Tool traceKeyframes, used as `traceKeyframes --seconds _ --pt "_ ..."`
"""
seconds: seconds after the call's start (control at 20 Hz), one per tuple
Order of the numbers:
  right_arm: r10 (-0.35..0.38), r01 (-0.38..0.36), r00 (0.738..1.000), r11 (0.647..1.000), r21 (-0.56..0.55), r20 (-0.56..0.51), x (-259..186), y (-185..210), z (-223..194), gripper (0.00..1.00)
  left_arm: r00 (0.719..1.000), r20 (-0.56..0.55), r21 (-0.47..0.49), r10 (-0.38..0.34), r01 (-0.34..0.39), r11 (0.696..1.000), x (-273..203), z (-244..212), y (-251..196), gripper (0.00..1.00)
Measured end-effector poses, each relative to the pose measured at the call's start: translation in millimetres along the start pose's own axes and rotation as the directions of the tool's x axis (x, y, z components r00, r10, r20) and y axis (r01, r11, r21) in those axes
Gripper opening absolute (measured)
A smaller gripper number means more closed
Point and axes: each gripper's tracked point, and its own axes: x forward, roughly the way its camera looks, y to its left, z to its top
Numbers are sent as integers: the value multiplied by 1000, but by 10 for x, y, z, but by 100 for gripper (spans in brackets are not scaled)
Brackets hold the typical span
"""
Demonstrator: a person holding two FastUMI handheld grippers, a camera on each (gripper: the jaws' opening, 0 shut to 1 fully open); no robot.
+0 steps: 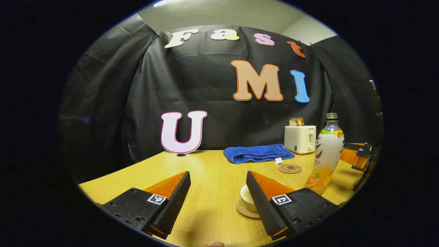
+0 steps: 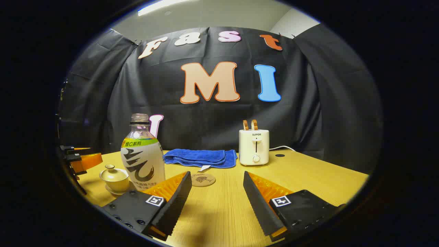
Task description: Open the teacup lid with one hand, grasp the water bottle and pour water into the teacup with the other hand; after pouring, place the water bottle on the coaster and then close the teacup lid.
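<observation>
Two grippers hover over the worktop (image 2: pixel 308 171), jaws apart and empty: left gripper (image 1: pixel 218 185) low beside the teacup (image 2: pixel 114 177), right gripper (image 2: pixel 216 185) facing the coaster (image 2: pixel 203 179). Lid sits on the teacup, so opening is judged not yet begun. Water bottle (image 2: pixel 142 156) stands upright, uncapped, just beside the teacup, within the right gripper's reach. Folded blue towel (image 2: pixel 200 157) and toaster (image 2: pixel 254 146) stand behind the coaster, clear of any pouring path.

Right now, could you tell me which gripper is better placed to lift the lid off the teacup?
The left gripper, probably: the teacup sits just by its right finger, lid still on. The right gripper is nearer the water bottle, which suits pouring.
</observation>
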Motion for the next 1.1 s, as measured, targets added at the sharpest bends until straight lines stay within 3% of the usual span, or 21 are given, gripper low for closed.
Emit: traceKeyframes --seconds 0.5,0.65,1.1 --pt "-42 42 999 999 -3 0 6 -80 6 97 1000 -1 2 4 -4 1000 4 -10 14 95" --pt "-8 8 1000 1000 -1 -2 28 -2 -6 97 1000 -2 2 24 -24 1000 0 -13 63 95" --pt "-5 5 1000 1000 -2 4 24 -10 11 94 999 -3 2 38 -38 999 -6 -17 85 95"
